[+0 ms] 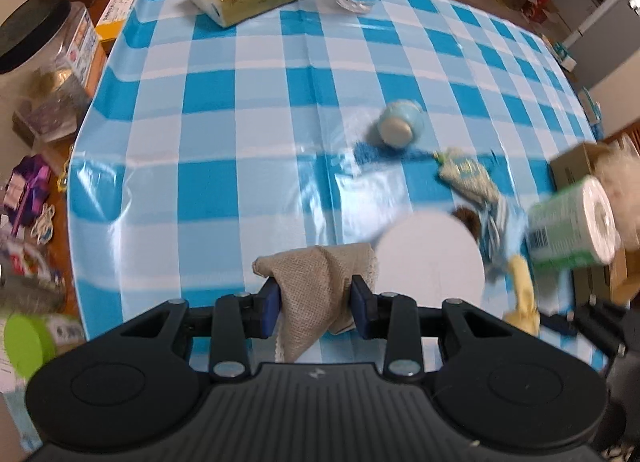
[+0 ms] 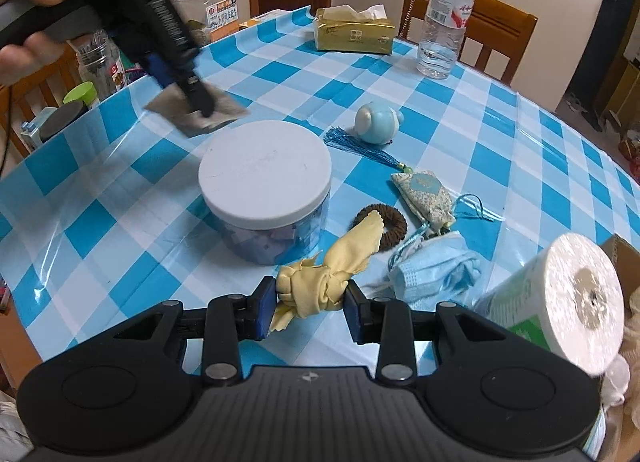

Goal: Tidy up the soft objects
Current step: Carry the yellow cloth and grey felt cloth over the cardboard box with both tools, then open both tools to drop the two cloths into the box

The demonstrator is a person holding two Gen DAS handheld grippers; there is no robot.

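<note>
2 wrist views, steeply down, share jar point(image 1: 430, 258).

- The table point(image 2: 500, 133) wears a cloth checked in bright blue, pale blue and white.
- The beige mesh cloth point(image 1: 316, 282) sits between blue pads on black jaws.
- The yellow cloth point(image 2: 320, 286) is pale and plain, also between blue pads.
- The round jar point(image 2: 266, 173) has a white lid over a clear wall showing purple contents.
- The face mask point(image 2: 440, 274) is light blue.
- The hair tie point(image 2: 394, 221) is dark brown.
- The sachet point(image 2: 424, 191) is cream with a small green-blue pattern, and its tassel point(image 2: 356, 145) is deep blue.
- The small toy point(image 2: 378, 119) is pale blue with a cream face.
- The far tissue pack point(image 2: 354, 35) is gold.
- The paper roll point(image 2: 576, 298) at near right is white in green-printed wrap.
</note>
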